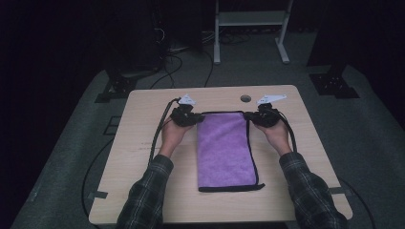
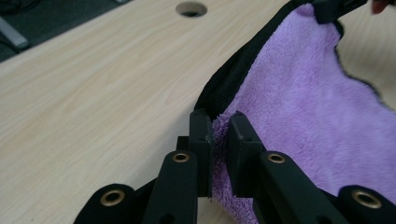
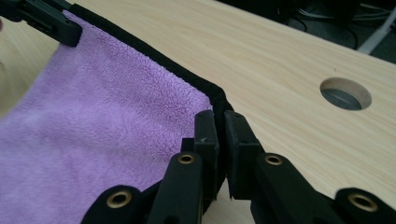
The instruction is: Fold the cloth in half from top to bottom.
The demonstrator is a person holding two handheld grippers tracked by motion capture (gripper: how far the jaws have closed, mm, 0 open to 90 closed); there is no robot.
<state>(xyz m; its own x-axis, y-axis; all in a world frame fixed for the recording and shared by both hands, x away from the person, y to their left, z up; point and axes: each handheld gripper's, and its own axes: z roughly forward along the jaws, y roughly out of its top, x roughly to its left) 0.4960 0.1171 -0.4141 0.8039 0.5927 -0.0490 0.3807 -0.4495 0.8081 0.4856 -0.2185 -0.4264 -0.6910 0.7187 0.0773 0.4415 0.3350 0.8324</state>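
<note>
Our left gripper pinched the purple towel at its far left corner; our right gripper clamped the far right corner. The towel lay lengthwise on the pale wooden table, near a round hole. Beyond were grey floor, cables and darkness.

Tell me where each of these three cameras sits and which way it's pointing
High view: above the person's side, looking forward and down at the table; both forearms, left gripper and right gripper show.
Left gripper view: rides the left gripper, looking along its jaws clamping the purple towel.
Right gripper view: rides the right gripper, jaws on the towel's other far corner.
Shared: towel and the table's round hole.
</note>
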